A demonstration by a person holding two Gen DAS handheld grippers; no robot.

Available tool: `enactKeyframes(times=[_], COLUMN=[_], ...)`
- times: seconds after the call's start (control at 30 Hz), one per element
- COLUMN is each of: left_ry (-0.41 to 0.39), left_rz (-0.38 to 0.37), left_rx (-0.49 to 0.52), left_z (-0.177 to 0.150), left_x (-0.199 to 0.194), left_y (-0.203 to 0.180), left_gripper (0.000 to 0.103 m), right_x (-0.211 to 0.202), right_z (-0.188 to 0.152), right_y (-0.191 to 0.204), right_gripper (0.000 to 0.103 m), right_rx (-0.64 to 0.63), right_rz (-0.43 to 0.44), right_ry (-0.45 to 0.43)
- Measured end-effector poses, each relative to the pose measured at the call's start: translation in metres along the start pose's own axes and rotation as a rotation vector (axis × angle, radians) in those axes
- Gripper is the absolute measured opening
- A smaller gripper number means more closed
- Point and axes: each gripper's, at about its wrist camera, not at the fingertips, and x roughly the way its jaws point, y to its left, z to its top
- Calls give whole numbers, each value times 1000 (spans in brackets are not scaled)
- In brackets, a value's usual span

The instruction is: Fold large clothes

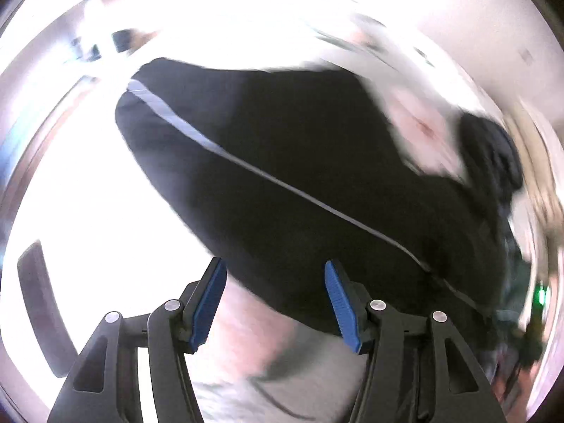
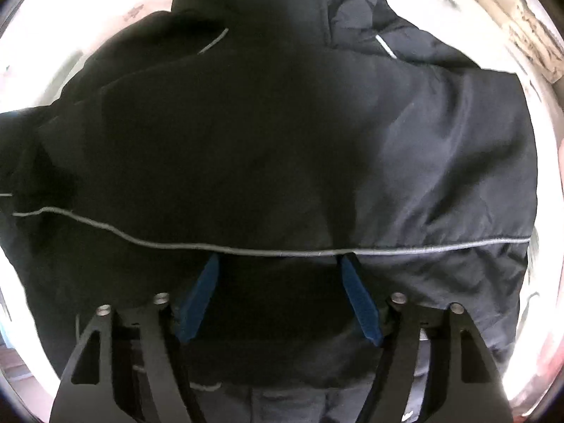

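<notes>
Left wrist view, from its left edge: a dark curved object (image 1: 38, 303) sits low on a very bright, washed-out surface (image 1: 105, 211), too blurred to identify. Next comes the left gripper (image 1: 276, 305), its two blue-padded fingers (image 1: 206, 308) standing apart with nothing between them; only blurred pale ground and the lower edge of dark cloth show in the gap. Above and to the right, the black jacket (image 1: 299, 162) fills the middle of the picture, spread over the bright surface, with a thin grey piping line (image 1: 246, 165) running diagonally from its upper left down to the lower right. Past the jacket's right edge lies a smeared pale patch and then a dark bunched mass (image 1: 493, 155) that cannot be made out. A small green light (image 1: 541, 296) glows at the far right.

Right wrist view, again from the left: the jacket (image 2: 282, 141) covers nearly the whole frame, with only slivers of the white surface (image 2: 42, 56) around it. Grey piping (image 2: 246, 248) crosses it roughly level, just above the fingertips. The right gripper (image 2: 278, 299) points down at the cloth with its blue pads (image 2: 361, 303) spread wide; dark fabric lies between them, but the pads do not press on it. Toward the right the fabric looks lighter and shinier, creased (image 2: 440, 162).
</notes>
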Motion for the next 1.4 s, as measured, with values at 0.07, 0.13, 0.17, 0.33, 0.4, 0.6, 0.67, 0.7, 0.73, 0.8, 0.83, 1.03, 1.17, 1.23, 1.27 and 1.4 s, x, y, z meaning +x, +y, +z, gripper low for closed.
enactKeyframes(times=[0.07, 0.13, 0.17, 0.33, 0.4, 0.6, 0.67, 0.7, 0.73, 0.8, 0.83, 1.03, 1.17, 1.23, 1.27, 1.4], left_ry=[-37, -80, -94, -110, -95, -80, -95, -106, -114, -140, -163, -309, -352, -350, -344, -337], left_rz=[6, -4, -22, -41, -40, -78, -57, -70, -70, -16, 15, -8, -51, -88, -105, -179], left_rx=[-84, -186, -220, -354, -398, -434, -376, -351, -327, -266, -225, -25, 117, 178, 216, 363], left_z=[19, 40, 47, 88, 96, 109, 112, 113, 111, 112, 110, 75, 36, 15, 4, -39], left_x=[0, 2, 1, 32, 47, 80, 80, 81, 79, 69, 59, -35, -81, -94, -99, -107], left_y=[35, 70, 85, 146, 167, 172, 164, 157, 153, 139, 129, 52, -12, -41, -60, -141], left_gripper=[60, 60, 61, 67, 67, 67, 61, 34, 22, 15, 14, 13, 13, 13, 13, 12], right_x=[3, 7, 8, 10, 10, 7, 7, 8, 9, 9, 8, 3, -26, -39, -47, -62], right_z=[5, 8, 9, 10, 5, -3, -3, -2, -2, -2, -2, -4, -10, -14, -18, -32], right_y=[-2, -4, -4, -3, 0, 3, 3, 1, -2, -2, -2, -8, -15, -18, -22, -43], right_gripper=[85, 89, 89, 93, 94, 95, 95, 95, 95, 95, 95, 88, 83, 83, 83, 83], right_rx=[15, 25, 23, 32, 39, 37, 35, 34, 34, 34, 36, 42, 65, 49, 37, 11], right_rz=[0, 2, -1, -13, -15, -10, -7, -7, -6, -7, -6, 22, 128, 138, 140, 164], right_ry=[24, 39, 43, 34, 30, 42, 42, 41, 39, 38, 38, 26, -8, -31, -49, -73])
